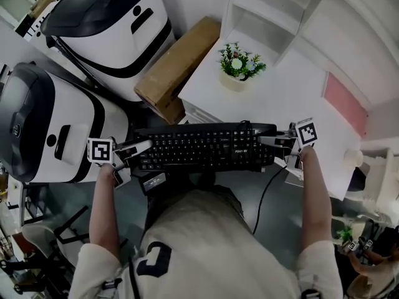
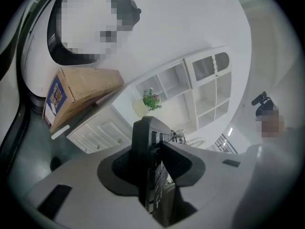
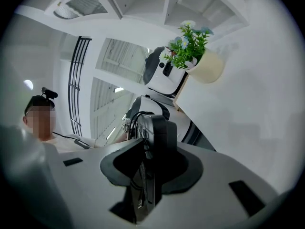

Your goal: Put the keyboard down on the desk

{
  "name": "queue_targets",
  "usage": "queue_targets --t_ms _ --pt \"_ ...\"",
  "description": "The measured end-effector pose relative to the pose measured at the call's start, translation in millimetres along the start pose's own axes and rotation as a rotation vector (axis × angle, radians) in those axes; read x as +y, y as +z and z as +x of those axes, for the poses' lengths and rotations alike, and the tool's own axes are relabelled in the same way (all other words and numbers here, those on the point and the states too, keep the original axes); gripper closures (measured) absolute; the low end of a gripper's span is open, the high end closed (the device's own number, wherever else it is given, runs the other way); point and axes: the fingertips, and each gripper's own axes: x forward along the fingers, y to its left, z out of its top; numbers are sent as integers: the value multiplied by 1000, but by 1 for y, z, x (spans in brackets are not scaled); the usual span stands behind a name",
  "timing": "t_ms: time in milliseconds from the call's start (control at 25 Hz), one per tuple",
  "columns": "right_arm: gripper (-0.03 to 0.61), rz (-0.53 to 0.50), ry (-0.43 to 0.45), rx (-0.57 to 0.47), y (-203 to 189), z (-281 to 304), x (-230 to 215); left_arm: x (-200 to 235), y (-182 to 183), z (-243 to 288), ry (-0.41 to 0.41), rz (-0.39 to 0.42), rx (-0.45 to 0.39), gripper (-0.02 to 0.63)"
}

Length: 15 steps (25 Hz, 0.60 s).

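The left tool (image 1: 138, 149) clamps the left end of the black keyboard (image 1: 199, 147), which hangs past the near edge of the white bench (image 1: 293, 86). The right tool (image 1: 278, 144) clamps the right end. Released here, the unsupported left end could tip off, and the dangling cable (image 1: 265, 195) could snag on the edge.

Black keyboard (image 1: 202, 147): both ends are covered by the closed jaws of the left gripper (image 1: 142, 149) and the right gripper (image 1: 274, 143). The key legends are too small to read. Contact with the white desk (image 1: 293, 86) cannot be told. The lower end of the thin black cable (image 1: 264, 197) is lost beside the person's pale shirt (image 1: 206, 242).
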Motion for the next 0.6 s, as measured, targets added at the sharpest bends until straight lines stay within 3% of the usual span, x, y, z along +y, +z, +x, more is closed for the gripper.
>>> queue_targets --t_ms 240,400,600 --pt "454 15 26 -63 -9 -9 7 -10 7 17 -11 23 48 462" --pt "453 29 -9 -101 -15 -17 9 -4 10 25 -3 39 92 462" --pt "451 78 -88 -157 -24 -30 -2 8 20 53 -56 49 161 454"
